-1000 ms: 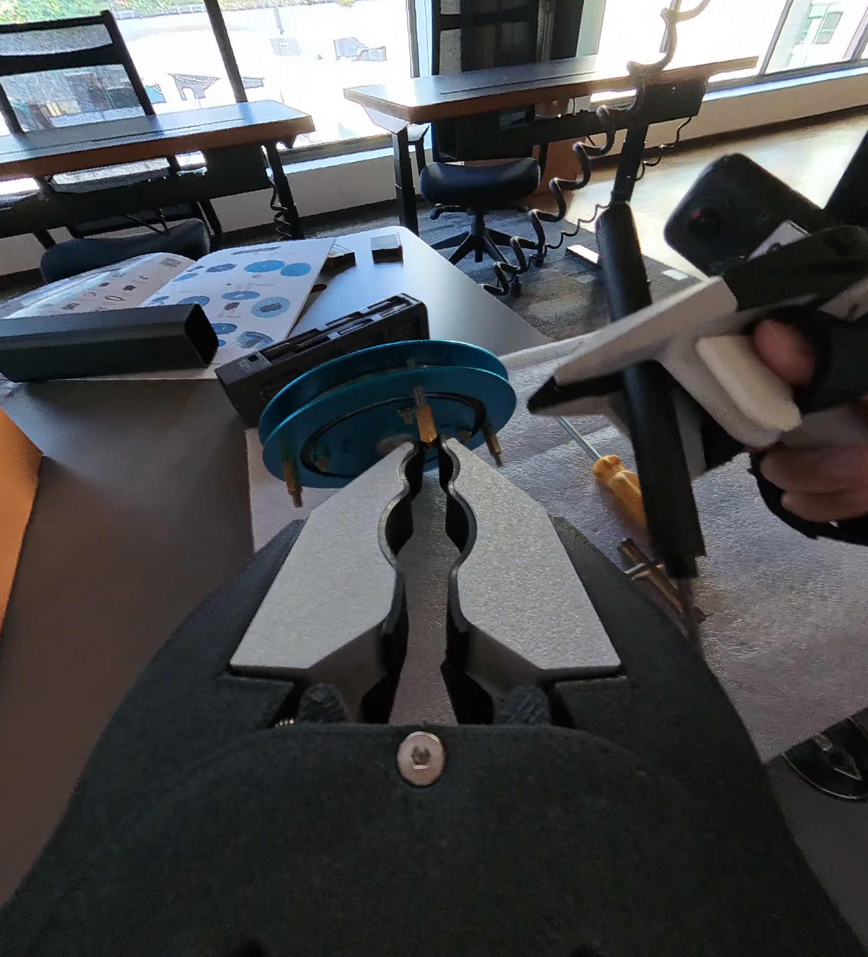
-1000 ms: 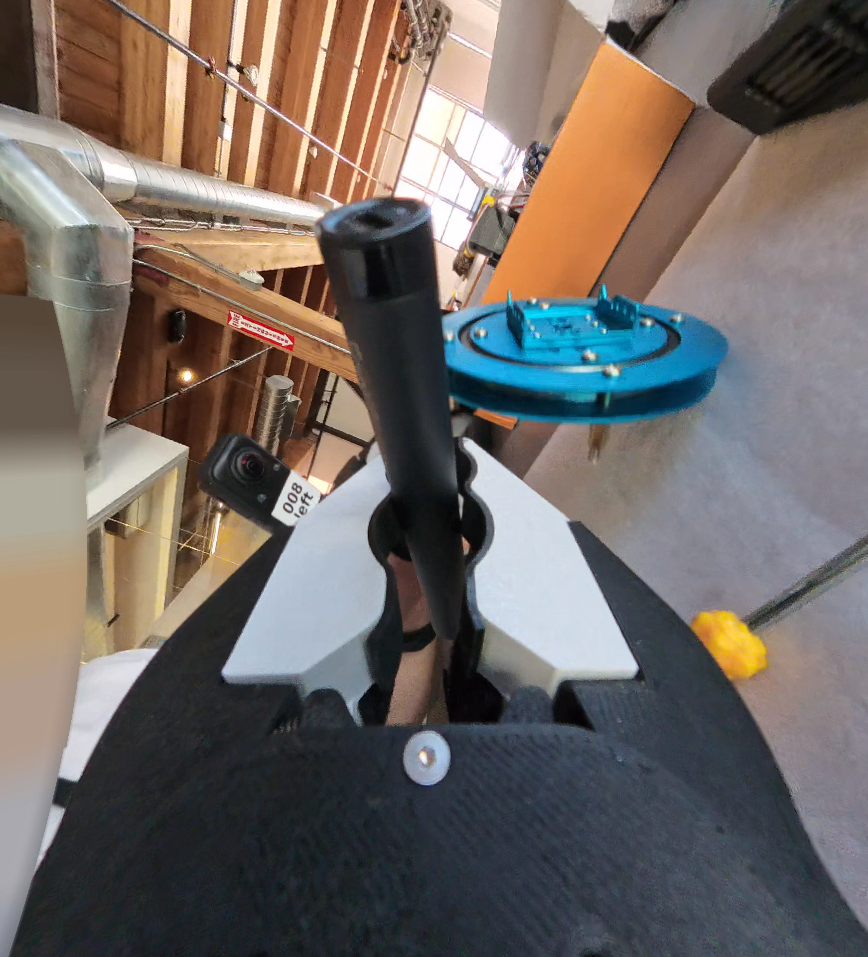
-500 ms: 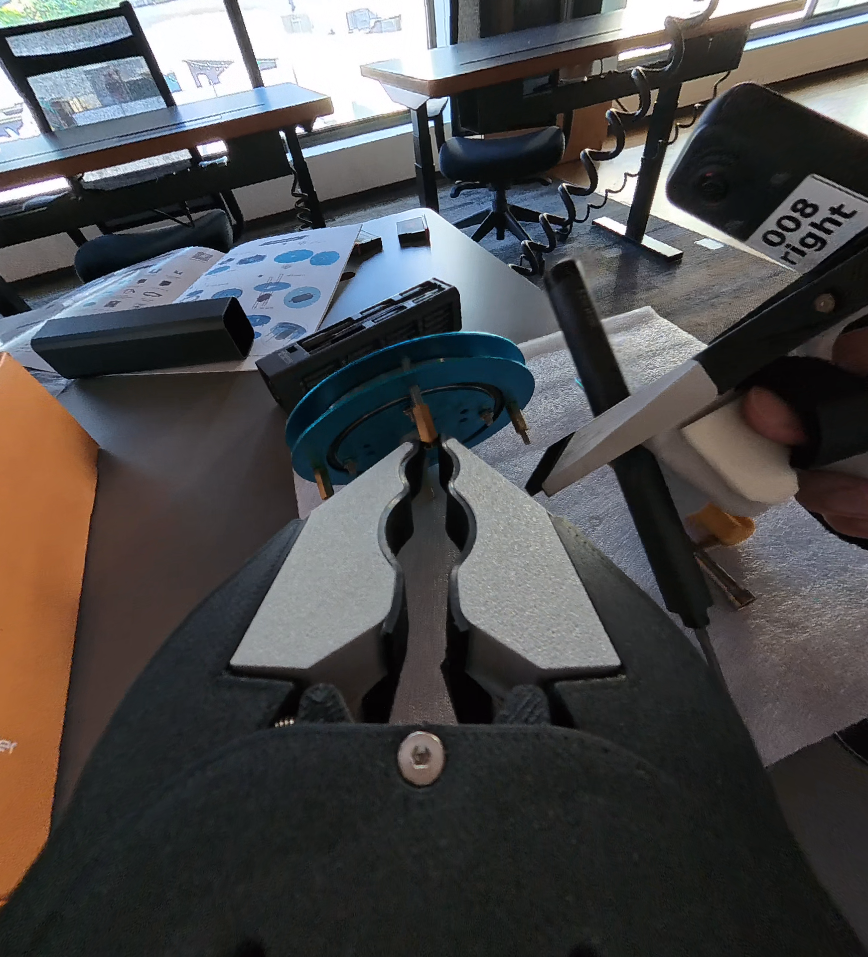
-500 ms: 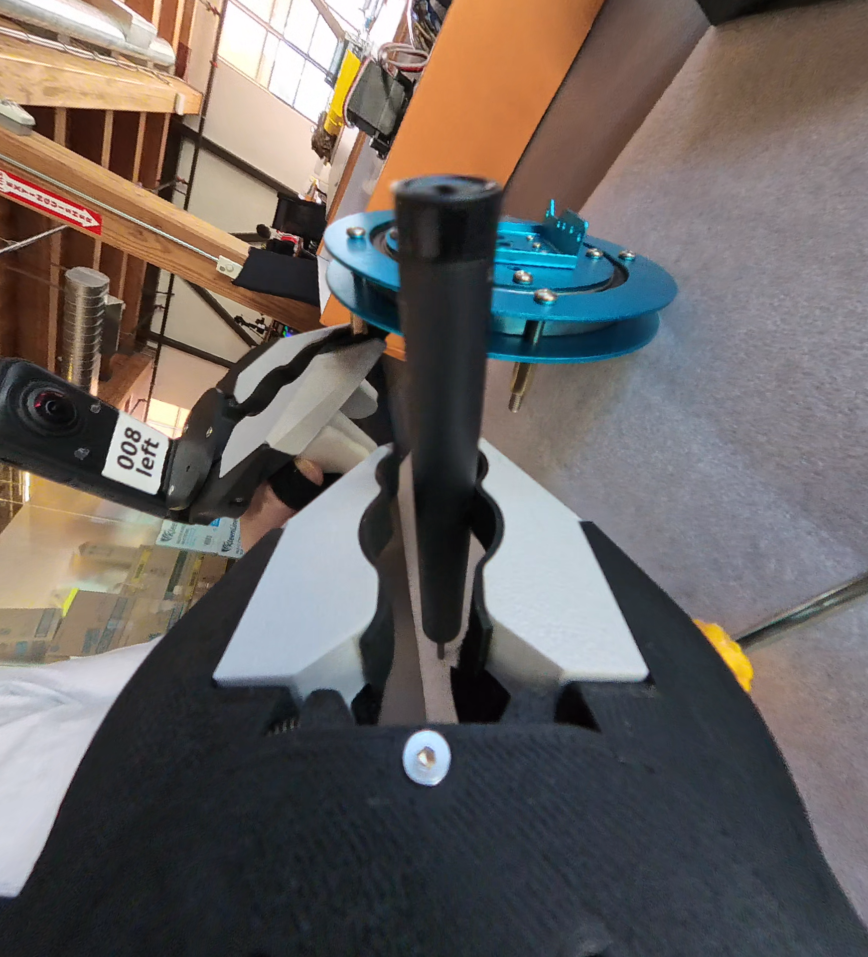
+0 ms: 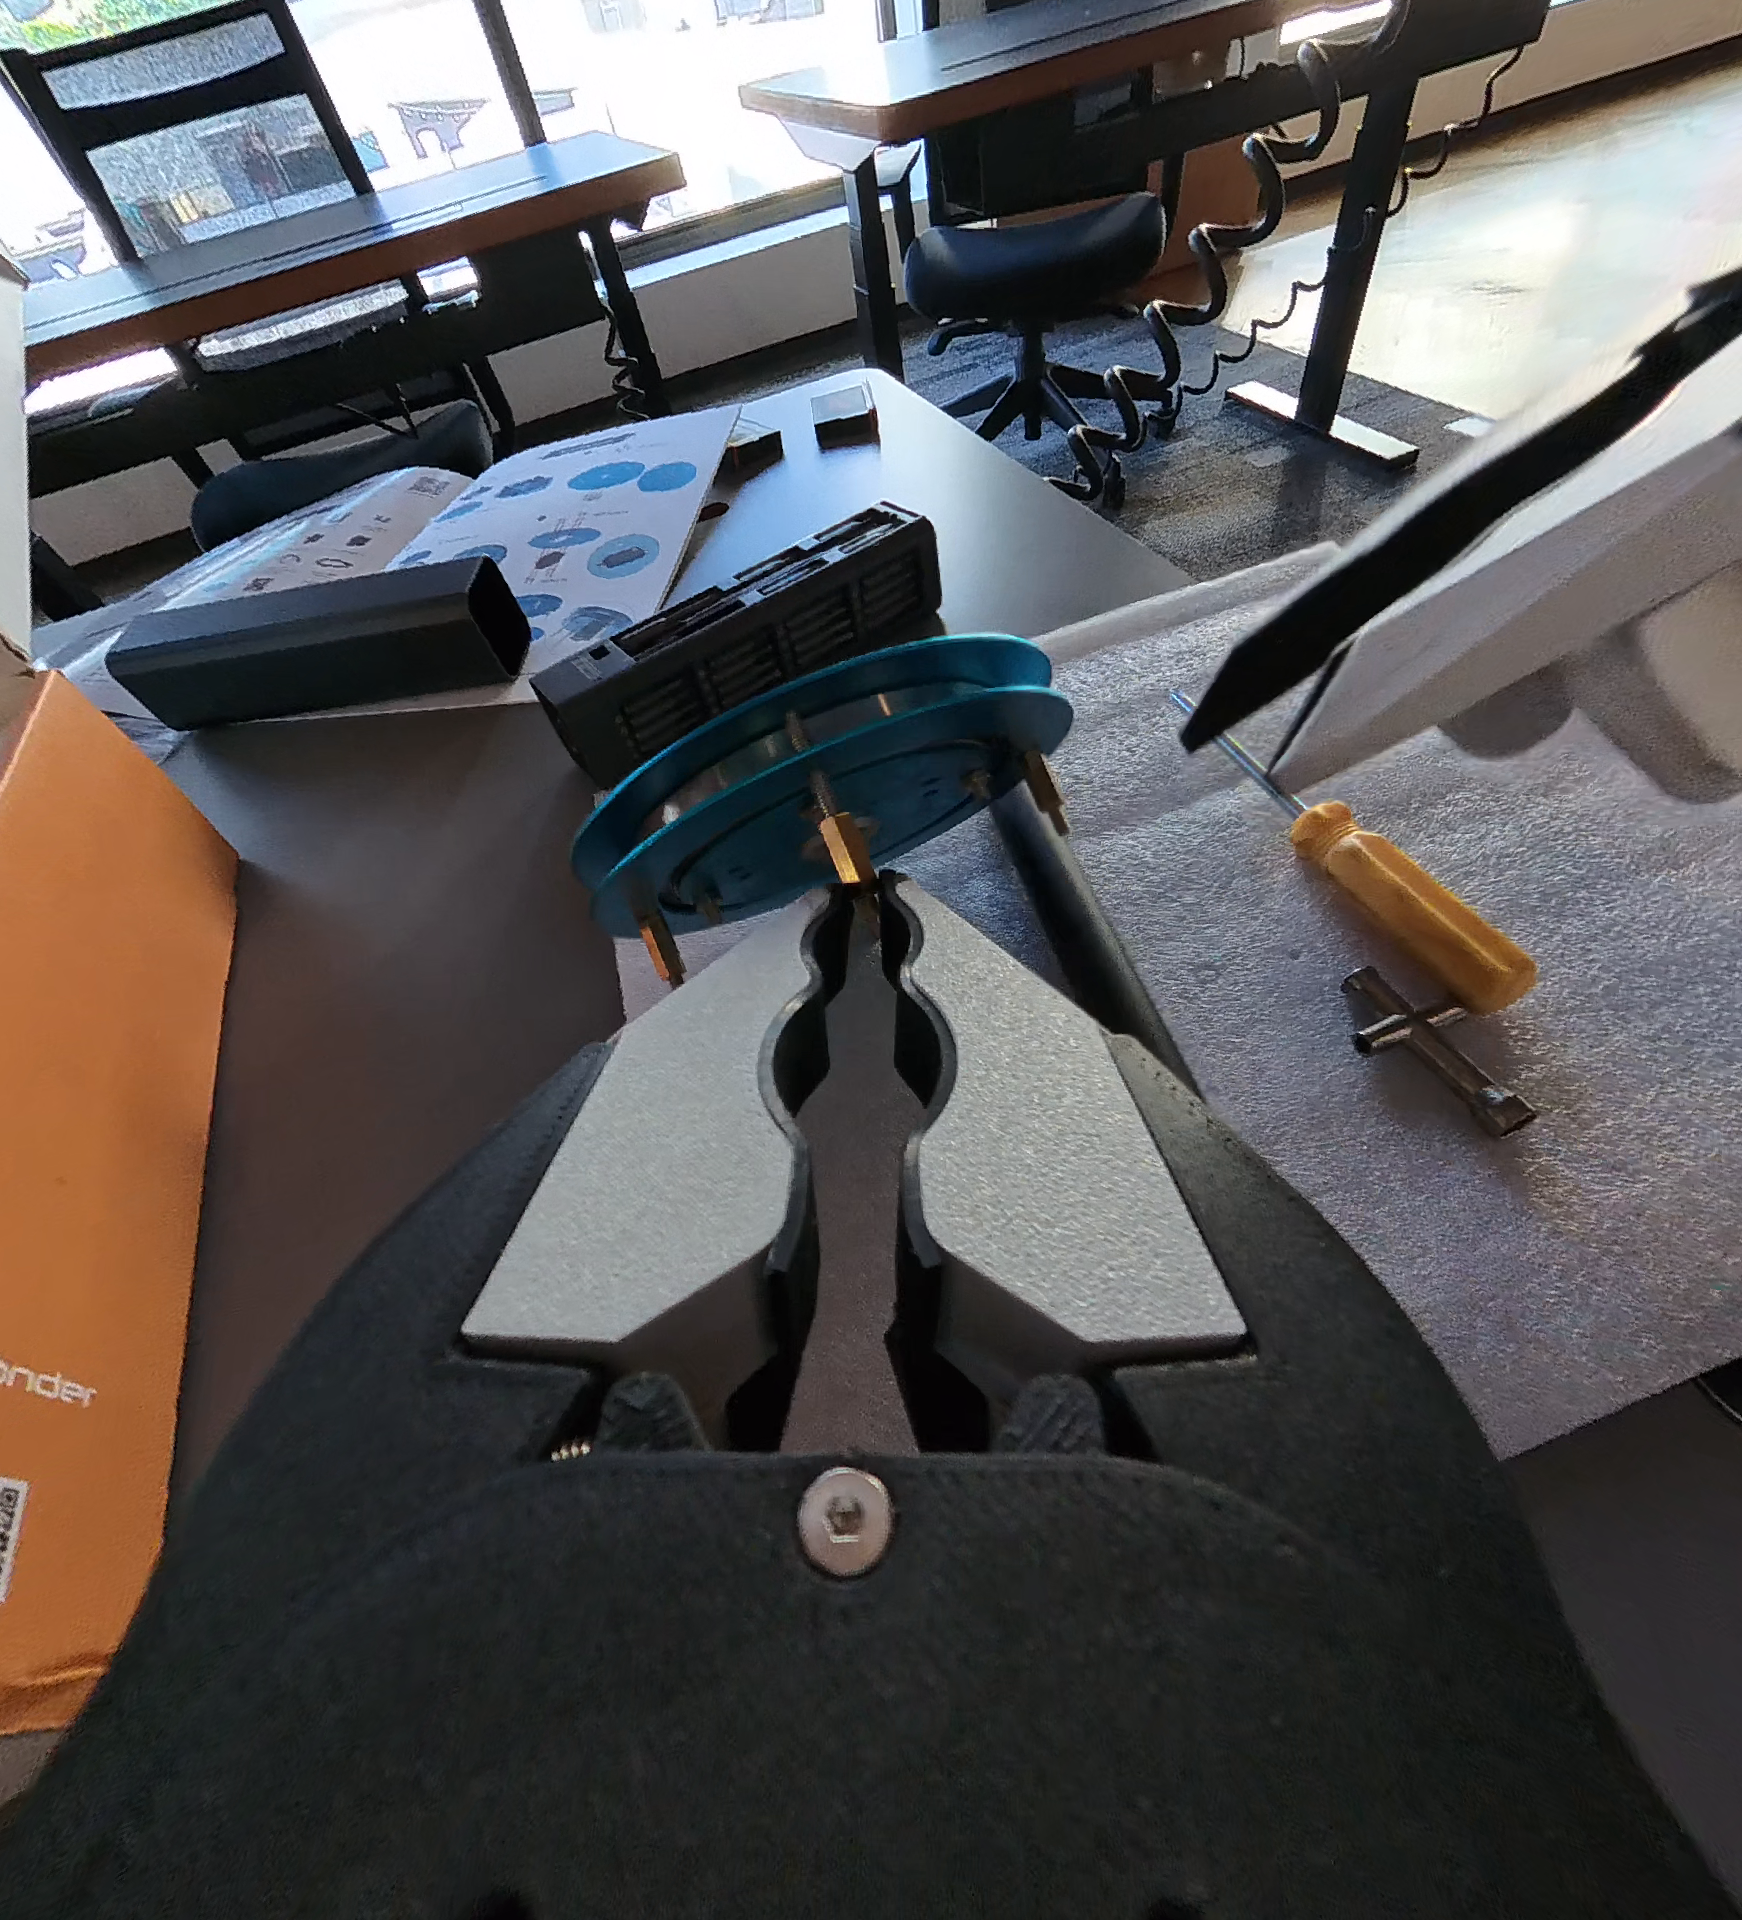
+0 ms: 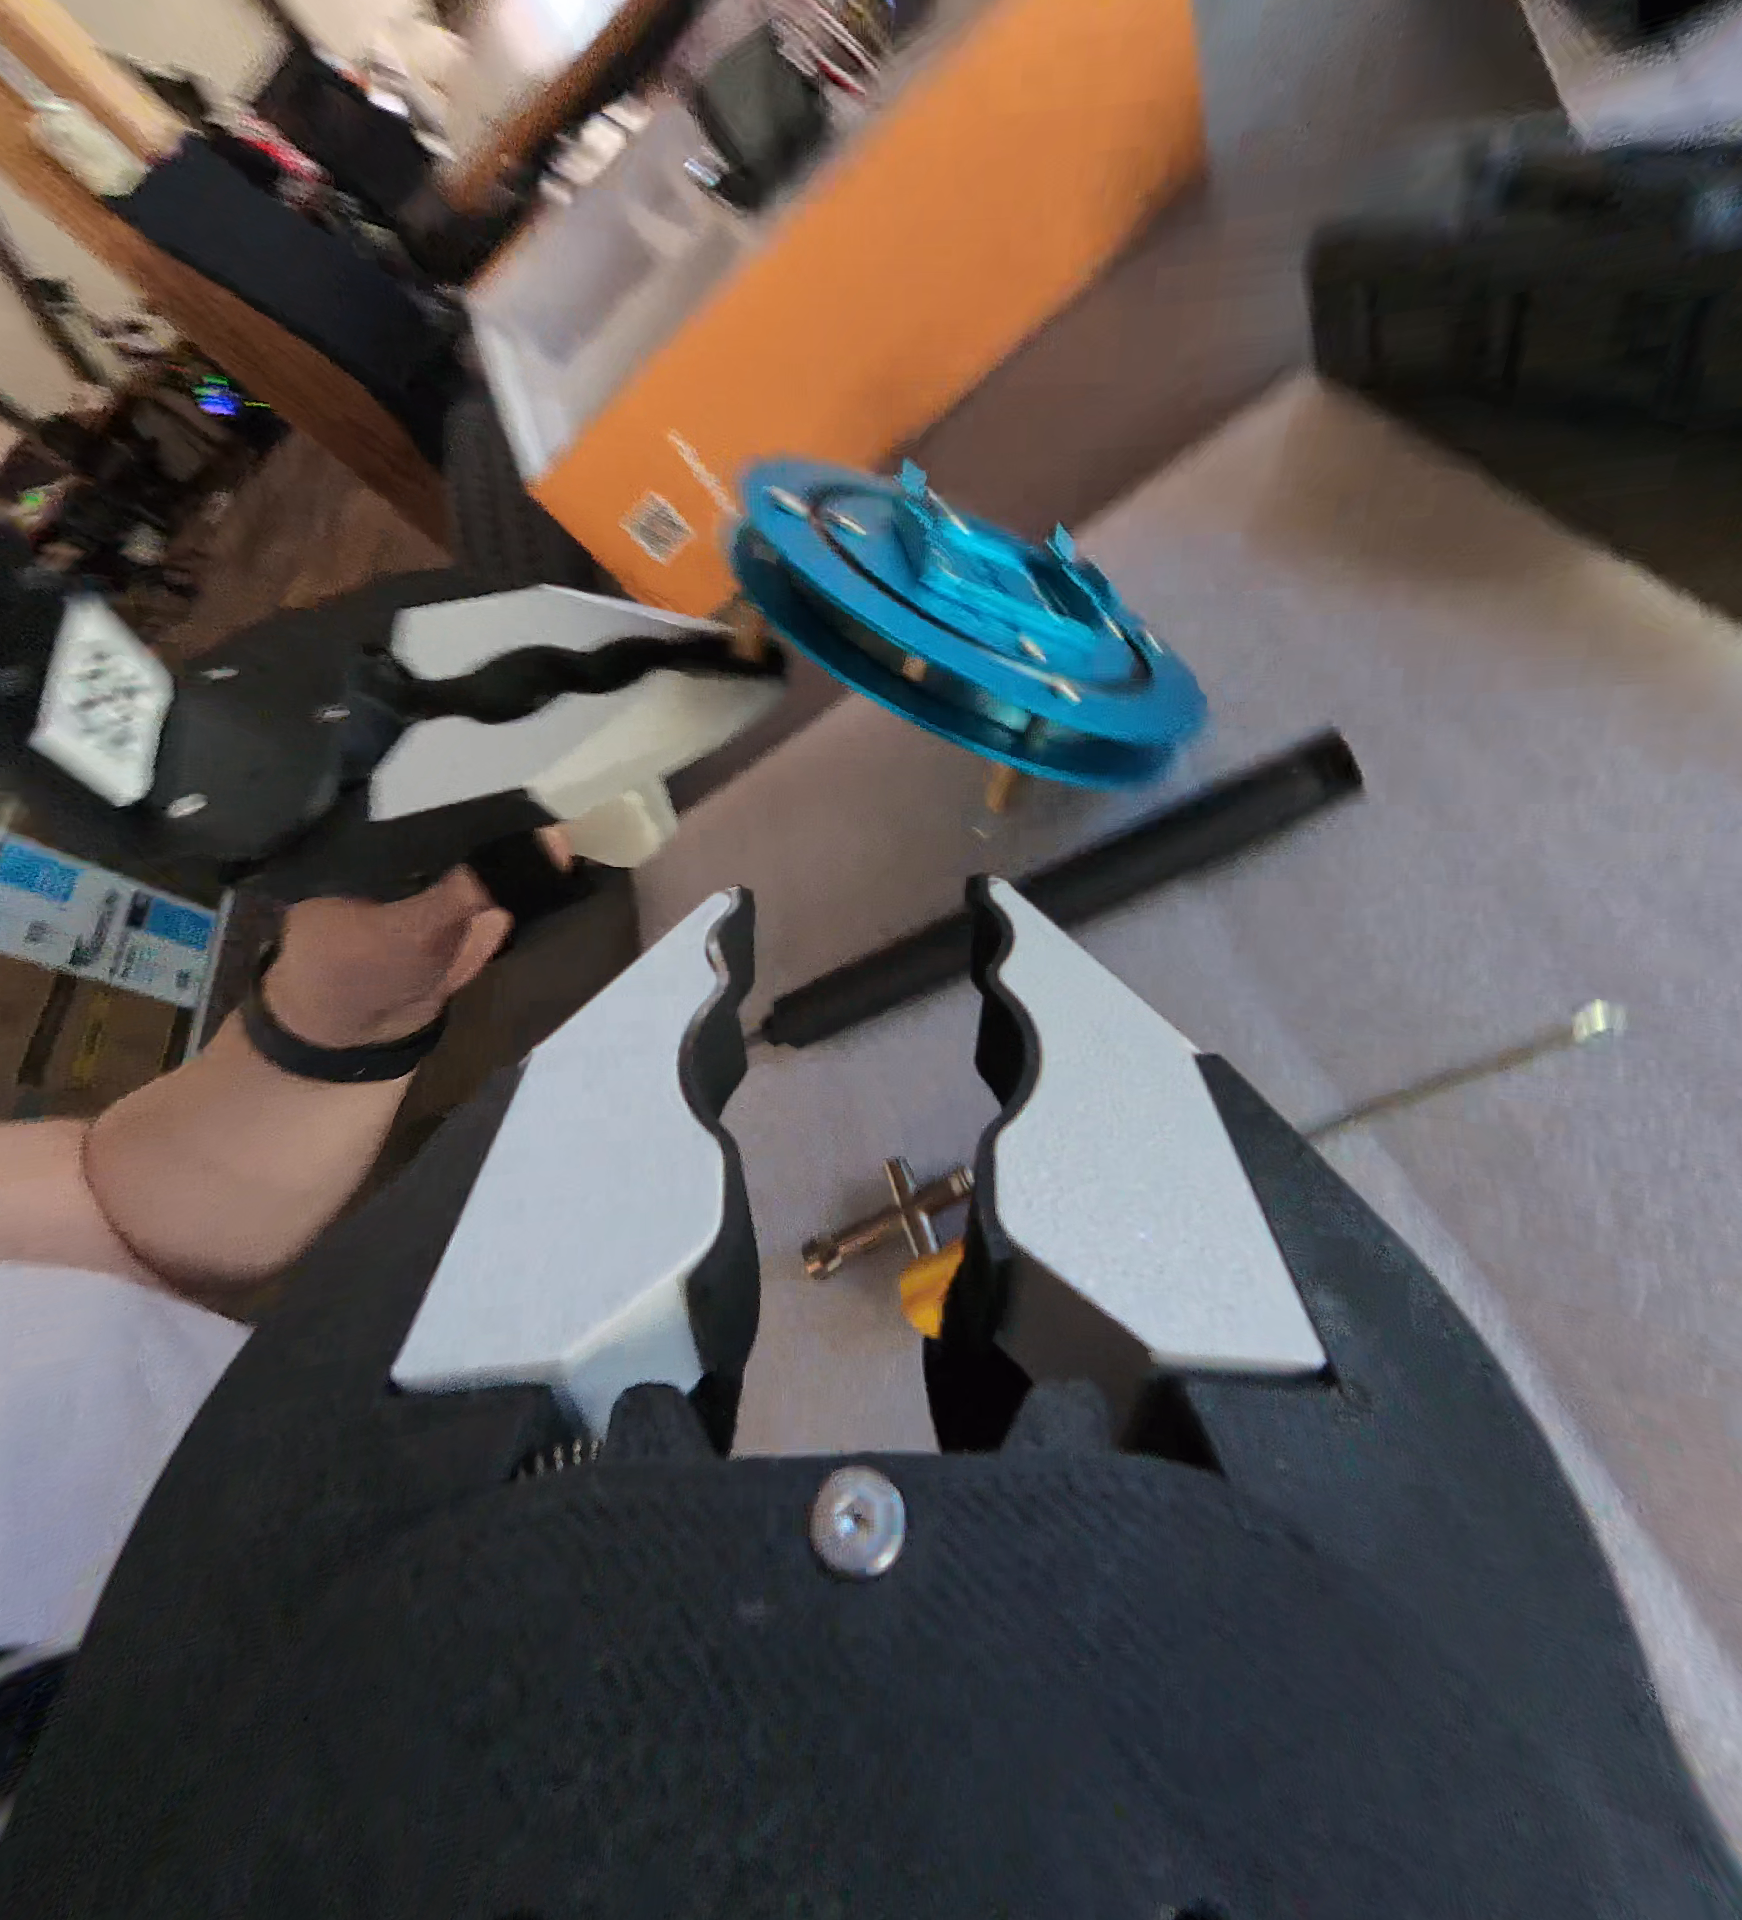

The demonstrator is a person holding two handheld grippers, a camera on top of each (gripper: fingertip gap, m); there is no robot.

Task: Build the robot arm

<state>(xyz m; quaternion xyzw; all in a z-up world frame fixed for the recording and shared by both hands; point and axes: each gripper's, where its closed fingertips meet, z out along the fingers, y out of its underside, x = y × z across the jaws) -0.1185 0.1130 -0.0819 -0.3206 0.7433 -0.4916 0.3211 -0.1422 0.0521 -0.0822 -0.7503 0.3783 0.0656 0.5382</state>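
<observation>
- We see a grey table point(image 5: 379, 831) with a sheet of white foam padding point(image 5: 1625, 1039) spread over its right side.
- At the left edge an orange box point(image 5: 46, 1091) stands, bearing a code square.
- Farther back lie a dark rectangular tube point(image 5: 316, 649), a black slotted case point(image 5: 742, 634) and a printed sheet with blue circles point(image 5: 597, 499).
- Our left gripper point(image 5: 864, 896) has its jaws pressed together on a brass standoff point(image 5: 839, 840) under the blue disc assembly point(image 5: 825, 758), holding it tilted and clear of the table.
- From the right wrist view the blue disc hangs above the padding, with the left gripper pinching at its near edge.
- Our right gripper point(image 6: 851, 904) stands with jaws apart, gripping nothing, hovering above the padding.
- A black screwdriver handle point(image 6: 1054, 904) lies on the padding just past the right gripper's tips, reaching under the disc.
- A yellow-handled screwdriver point(image 5: 1407, 920) lies on the foam, well right of the disc.
- A small metal cross wrench point(image 5: 1433, 1049) touches the yellow handle's end.
</observation>
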